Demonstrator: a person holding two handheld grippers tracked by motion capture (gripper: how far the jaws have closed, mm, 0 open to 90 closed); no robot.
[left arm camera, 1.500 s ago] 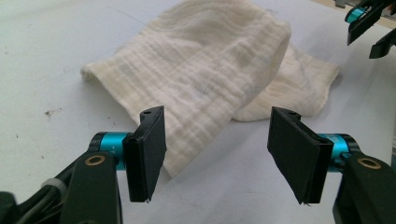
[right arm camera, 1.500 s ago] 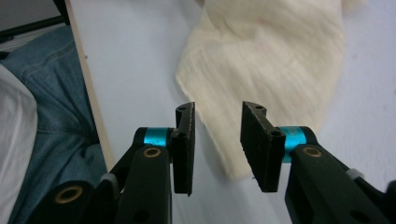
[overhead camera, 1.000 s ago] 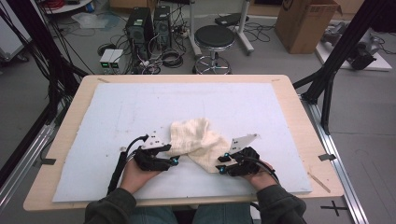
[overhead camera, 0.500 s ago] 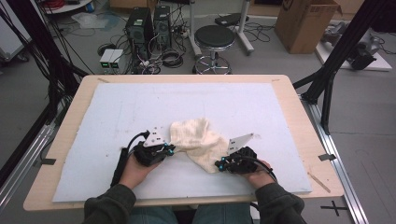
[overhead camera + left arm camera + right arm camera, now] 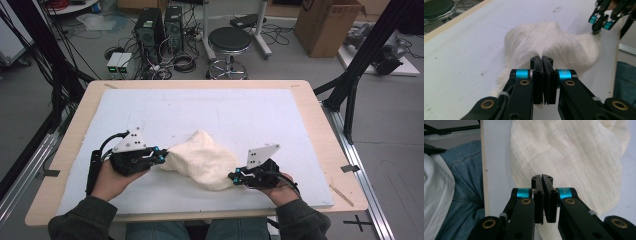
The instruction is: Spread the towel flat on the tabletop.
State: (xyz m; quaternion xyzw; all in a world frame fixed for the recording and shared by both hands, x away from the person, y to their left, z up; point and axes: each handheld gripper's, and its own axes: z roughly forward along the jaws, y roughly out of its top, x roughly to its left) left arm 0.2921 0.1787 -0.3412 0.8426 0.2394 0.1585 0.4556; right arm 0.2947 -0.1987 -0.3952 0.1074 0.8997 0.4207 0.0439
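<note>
Cream cloth (rumpled), pinched by left gripper; right gripper

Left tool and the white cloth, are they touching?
Touching. In the left gripper view, the left tool has its jaws closed on a pinched fold of the white cloth.

- The left gripper has its two black jaws pressed together on a pinched edge of the cream cloth.
- The cloth rises in a rumpled, ribbed mound past the jaws, resting on the white table surface.
- The right gripper, with blue rollers, touches the cloth's far corner at upper right.
- A black stool seat sits beyond the table's wooden edge.
- Blue denim shows at right.
</note>
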